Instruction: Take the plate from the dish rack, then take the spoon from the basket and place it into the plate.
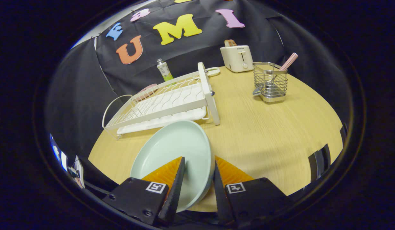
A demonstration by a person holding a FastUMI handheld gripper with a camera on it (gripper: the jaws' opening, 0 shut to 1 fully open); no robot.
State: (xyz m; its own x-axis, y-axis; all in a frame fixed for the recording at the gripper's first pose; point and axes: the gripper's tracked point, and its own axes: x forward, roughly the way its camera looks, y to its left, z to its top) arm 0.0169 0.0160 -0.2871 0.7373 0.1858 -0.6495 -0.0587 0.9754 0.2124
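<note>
Plate [176,150] is out of the rack [162,102], pinched at its near-right rim by the tongs [199,169]: one finger over the inner face, the other on the outer side, both look to bear on the rim. Edge grip makes sense, a shallow dish gives nothing else to hold. Plate sits tilted, far rim just in front of the rack's tray; can't tell if it's touching the table [264,134] or hanging slightly above it. Rack looks bare now, angled so its end frame faces the open table. Spoon [288,62] stands handle-up in the wire basket [270,82], well apart to the right beyond the fingers, bowl down so the handle is the grab point. Toaster [237,57] behind the basket, tube [164,70] behind the rack, neither in the way. My read: step one nearly done, plate needs setting flat on open table near the basket before going for the spoon.
</note>
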